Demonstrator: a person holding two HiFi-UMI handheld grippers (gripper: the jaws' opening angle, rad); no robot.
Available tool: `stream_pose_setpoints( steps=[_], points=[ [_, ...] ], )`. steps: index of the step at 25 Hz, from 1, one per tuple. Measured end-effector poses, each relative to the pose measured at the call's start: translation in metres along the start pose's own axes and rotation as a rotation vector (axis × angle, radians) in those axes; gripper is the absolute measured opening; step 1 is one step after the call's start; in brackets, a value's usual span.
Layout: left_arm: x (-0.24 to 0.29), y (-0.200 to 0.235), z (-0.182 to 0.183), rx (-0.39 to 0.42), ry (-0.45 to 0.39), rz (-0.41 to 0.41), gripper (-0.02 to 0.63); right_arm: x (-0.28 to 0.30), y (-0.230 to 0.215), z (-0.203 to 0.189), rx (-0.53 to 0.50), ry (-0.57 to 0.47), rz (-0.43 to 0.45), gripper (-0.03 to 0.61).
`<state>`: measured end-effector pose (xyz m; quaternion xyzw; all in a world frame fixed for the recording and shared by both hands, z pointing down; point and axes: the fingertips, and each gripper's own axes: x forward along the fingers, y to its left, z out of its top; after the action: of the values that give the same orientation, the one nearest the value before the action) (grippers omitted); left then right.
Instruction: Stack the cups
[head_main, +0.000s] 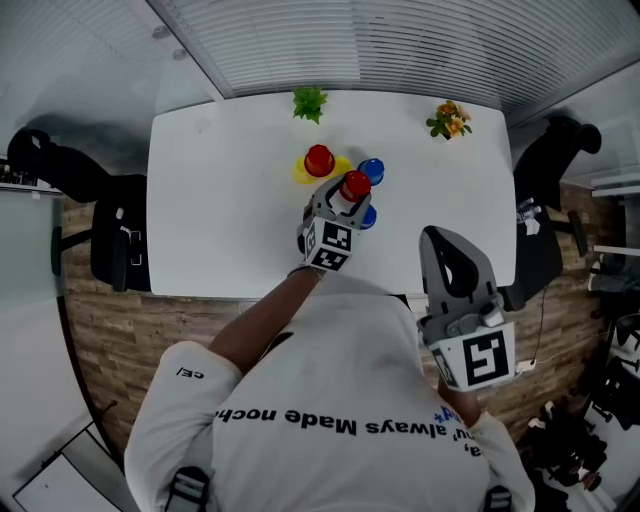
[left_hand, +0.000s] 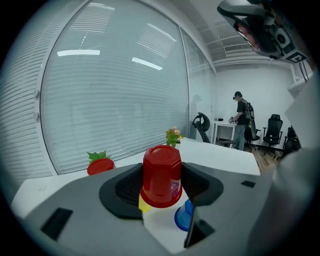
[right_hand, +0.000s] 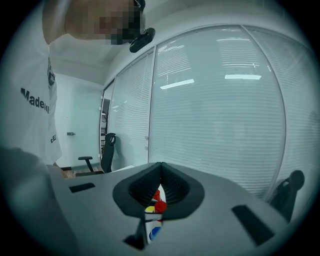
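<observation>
My left gripper (head_main: 352, 194) is shut on an upside-down red cup (head_main: 355, 184), held above the white table (head_main: 220, 200); in the left gripper view this red cup (left_hand: 161, 172) sits between both jaws. Below it a blue cup (head_main: 367, 217) stands on the table, seen too in the left gripper view as the blue cup (left_hand: 183, 215). A second red cup (head_main: 319, 159) stands farther back against something yellow (head_main: 299, 174), likely a yellow cup (left_hand: 143, 204). Another blue cup (head_main: 371, 170) is to its right. My right gripper (head_main: 433, 237) hangs shut and empty near the table's front edge.
A green plant (head_main: 309, 101) and a small flower pot (head_main: 449, 119) stand along the table's far edge. Black office chairs (head_main: 110, 230) flank the table on both sides. A window with blinds (left_hand: 110, 90) runs behind the table. A person (left_hand: 243, 117) stands far off.
</observation>
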<state>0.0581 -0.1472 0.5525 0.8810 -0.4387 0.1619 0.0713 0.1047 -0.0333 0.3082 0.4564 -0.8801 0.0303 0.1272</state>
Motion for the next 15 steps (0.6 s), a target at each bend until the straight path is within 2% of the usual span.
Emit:
stream_pose_setpoints(
  steps=[15],
  points=[
    [0.028, 0.013, -0.002, -0.017, 0.013, 0.057, 0.256, 0.018, -0.014, -0.003, 0.012, 0.019, -0.001, 0.008]
  ],
)
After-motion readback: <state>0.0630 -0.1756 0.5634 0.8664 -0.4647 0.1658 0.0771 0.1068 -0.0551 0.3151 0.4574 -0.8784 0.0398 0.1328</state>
